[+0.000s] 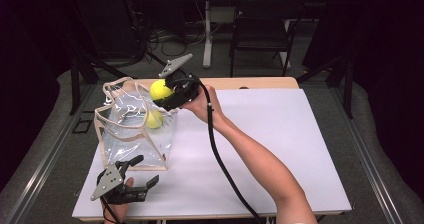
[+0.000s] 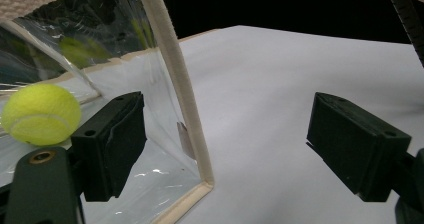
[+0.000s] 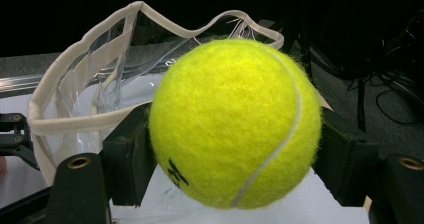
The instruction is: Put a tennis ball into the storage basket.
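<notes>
1. Ball one: we see the right gripper clenched on a yellow tennis ball, pads pressing both its sides in the right gripper view.
2. Position: that ball hangs at the open top of the clear bag, at its far right rim, above the bag's floor.
3. Ball two: a second tennis ball lies inside the bag on its bottom, below the held one; the left gripper view shows it through the plastic.
4. Bag: clear plastic with beige fabric trim, rim crumpled and gaping, standing on the white table at its left side.
5. Left gripper: we see it released, jaws wide apart. In its own view the bag's near corner seam stands between the pads; whether the left pad touches the plastic we cannot tell.
</notes>
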The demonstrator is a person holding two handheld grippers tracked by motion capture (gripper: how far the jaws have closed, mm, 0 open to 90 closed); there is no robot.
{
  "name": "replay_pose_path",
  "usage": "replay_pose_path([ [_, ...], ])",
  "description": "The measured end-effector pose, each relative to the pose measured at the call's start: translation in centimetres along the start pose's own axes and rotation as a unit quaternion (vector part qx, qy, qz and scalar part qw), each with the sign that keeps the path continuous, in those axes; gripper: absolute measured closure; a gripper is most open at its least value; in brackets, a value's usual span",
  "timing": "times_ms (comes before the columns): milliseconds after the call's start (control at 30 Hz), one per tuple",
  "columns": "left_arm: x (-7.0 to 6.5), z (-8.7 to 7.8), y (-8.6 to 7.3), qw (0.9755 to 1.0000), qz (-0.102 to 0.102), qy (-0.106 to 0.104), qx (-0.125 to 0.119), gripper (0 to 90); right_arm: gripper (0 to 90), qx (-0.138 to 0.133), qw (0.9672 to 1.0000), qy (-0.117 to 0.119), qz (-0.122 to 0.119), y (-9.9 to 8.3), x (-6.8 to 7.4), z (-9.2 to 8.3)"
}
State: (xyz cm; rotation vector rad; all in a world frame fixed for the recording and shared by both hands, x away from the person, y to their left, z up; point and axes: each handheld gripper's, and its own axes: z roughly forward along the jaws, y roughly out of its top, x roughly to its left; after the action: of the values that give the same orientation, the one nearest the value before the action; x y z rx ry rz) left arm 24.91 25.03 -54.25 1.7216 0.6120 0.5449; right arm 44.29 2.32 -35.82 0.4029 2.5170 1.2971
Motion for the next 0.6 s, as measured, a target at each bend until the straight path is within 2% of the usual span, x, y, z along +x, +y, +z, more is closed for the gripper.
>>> replay_pose_path([
  [600, 0.0, -0.1, 0.0, 1.0000, 0.000, 0.001, -0.001, 15.6, 26.4, 0.002, 0.9999, -0.004, -0.012, 1.1, 0.2, -0.3],
])
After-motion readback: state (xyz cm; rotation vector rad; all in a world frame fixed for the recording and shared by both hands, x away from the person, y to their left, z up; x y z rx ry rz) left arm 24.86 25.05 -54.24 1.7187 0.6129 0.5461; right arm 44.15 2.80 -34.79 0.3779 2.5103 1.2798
